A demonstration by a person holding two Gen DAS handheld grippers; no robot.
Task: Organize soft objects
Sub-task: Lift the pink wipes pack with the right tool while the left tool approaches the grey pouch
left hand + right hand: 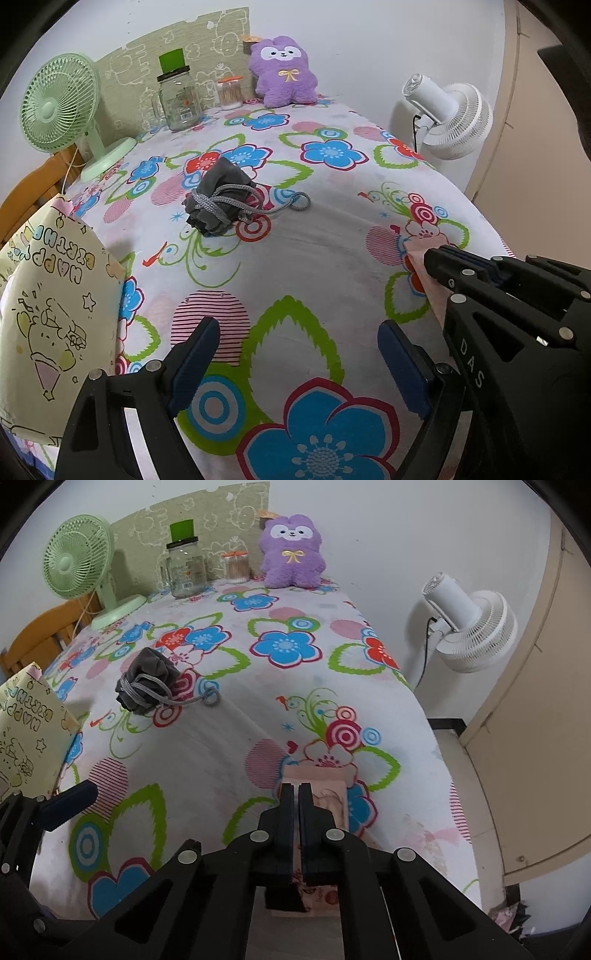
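Observation:
My right gripper (295, 787) is shut on a flat pink printed cloth (332, 790) at the near right of the flowered sheet (207, 746). In the left wrist view the same gripper (430, 256) pinches the pink cloth (434, 295) at the sheet's right edge. My left gripper (299, 328) is open over the near part of the sheet, with nothing between its fingers (74, 801). A grey drawstring pouch (218, 199) (147, 679) lies further back at mid-left. A purple plush toy (282, 70) (291, 552) sits upright against the far wall.
A yellow birthday gift bag (48, 295) (29, 731) stands at the near left edge. At the back are a green fan (61, 103), a glass jar (179, 98) and a tub of cotton swabs (229, 92). A white fan (454, 118) stands off the right side.

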